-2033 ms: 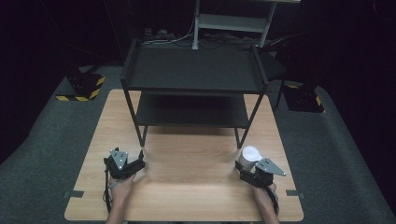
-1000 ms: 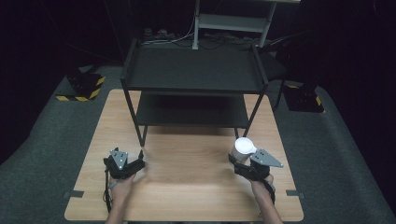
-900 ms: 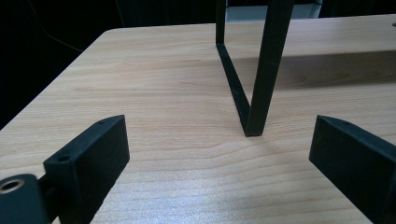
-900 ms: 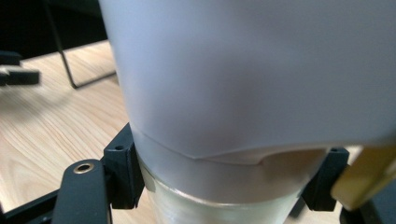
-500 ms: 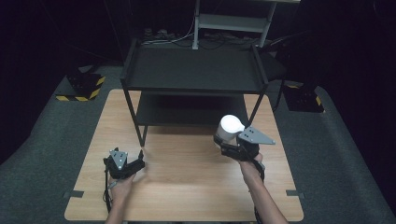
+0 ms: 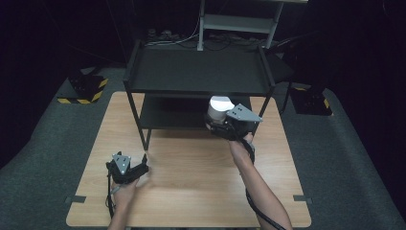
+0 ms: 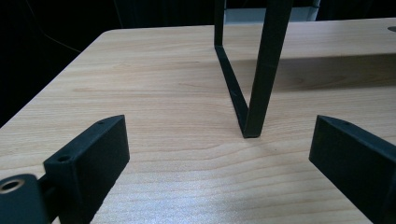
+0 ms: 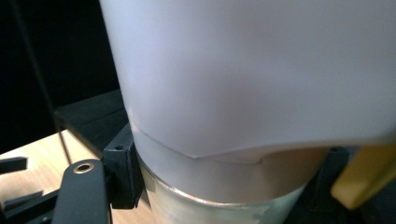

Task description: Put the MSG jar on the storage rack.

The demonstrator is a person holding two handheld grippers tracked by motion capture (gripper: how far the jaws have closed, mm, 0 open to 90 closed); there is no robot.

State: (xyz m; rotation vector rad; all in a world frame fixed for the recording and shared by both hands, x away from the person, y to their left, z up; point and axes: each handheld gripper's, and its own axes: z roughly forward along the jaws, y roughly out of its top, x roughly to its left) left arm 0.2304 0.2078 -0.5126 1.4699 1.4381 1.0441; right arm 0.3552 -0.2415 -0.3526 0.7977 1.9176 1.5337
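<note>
We have the white cup (image 6: 219, 108) pinched in the right gripper (image 6: 225, 125), held up in the air just in front of the black shelf rack (image 6: 198, 72), about level with the gap between its top and lower shelves. In the right gripper view the cup (image 8: 261, 93) looms close, with the black jaws pressed against its lower part on both sides; a seam and a shiny metallic band run around it there, so we take it for a lidded or sleeved tumbler, though we cannot tell which end is up.

Handling judgement: the wall looks smooth and stiff, so likely slippery against the pads but not easily crushed. It seems light enough for a one-handed side grip. The present hold low on the body, near the band, looks sound; gripping the plain white part would risk sliding.

The left gripper (image 6: 128, 168) rests on the wooden table (image 6: 191, 191), jaws spread wide and holding nothing, next to a rack leg (image 7: 261, 70).
</note>
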